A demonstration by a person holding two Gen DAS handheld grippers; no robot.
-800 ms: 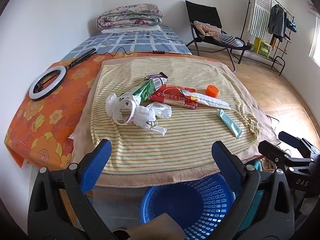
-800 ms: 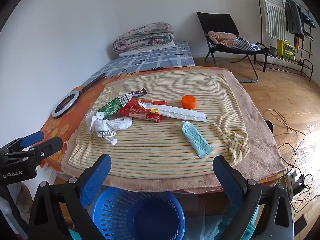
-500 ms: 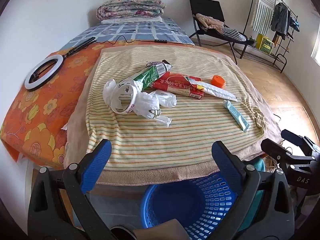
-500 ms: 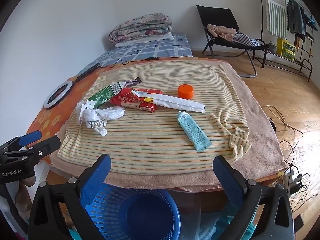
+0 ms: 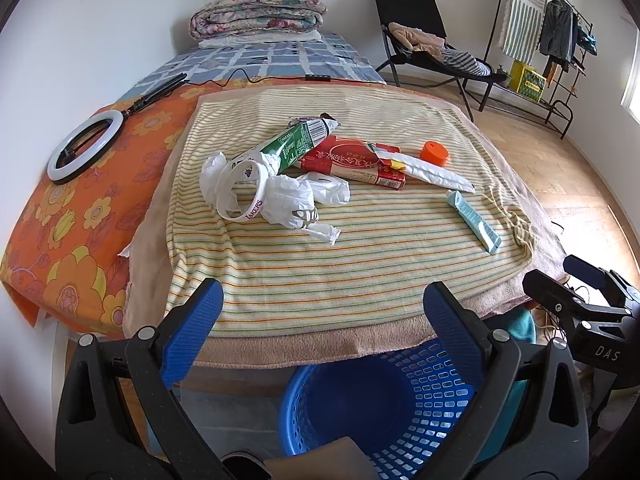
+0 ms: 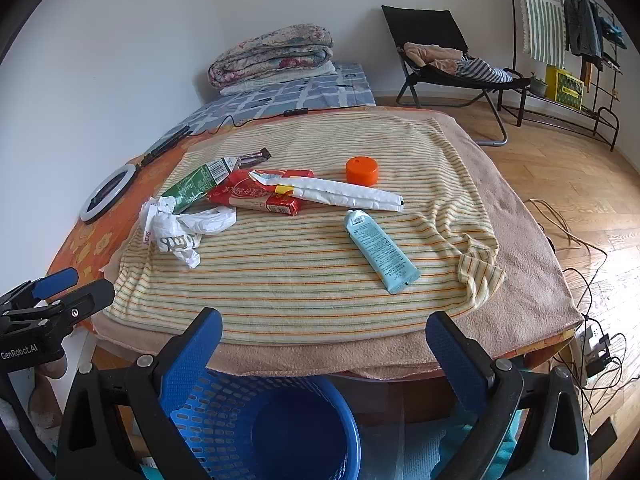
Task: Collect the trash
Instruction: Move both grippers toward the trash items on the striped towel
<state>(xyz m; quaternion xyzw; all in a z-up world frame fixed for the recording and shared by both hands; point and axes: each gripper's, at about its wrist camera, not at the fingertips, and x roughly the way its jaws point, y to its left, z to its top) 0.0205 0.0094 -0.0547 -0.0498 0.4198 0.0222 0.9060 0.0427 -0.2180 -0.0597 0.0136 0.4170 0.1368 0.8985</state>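
Trash lies on a striped towel (image 5: 304, 272) on a table: a crumpled white plastic bag (image 5: 288, 200) (image 6: 188, 228), a green carton (image 5: 296, 146) (image 6: 196, 186), a red packet (image 5: 352, 162) (image 6: 252, 196), a white wrapper (image 5: 432, 172) (image 6: 344, 194), an orange cap (image 5: 434, 153) (image 6: 361, 171) and a teal tube (image 5: 474, 222) (image 6: 380, 250). A blue basket (image 5: 384, 404) (image 6: 256, 424) stands on the floor below the near table edge. My left gripper (image 5: 320, 312) and right gripper (image 6: 322, 340) are both open and empty, above the basket, short of the trash.
A white ring light (image 5: 86, 144) lies on the orange flowered cloth at left. A bed with folded quilts (image 5: 256, 10) is behind. A black chair (image 6: 444, 52) and clothes rack (image 6: 576, 32) stand at the right; cables (image 6: 580, 272) lie on the wooden floor.
Both grippers have moved forward and a little up toward the table, so the trash looks nearer. Both stay open and nothing has been taken.
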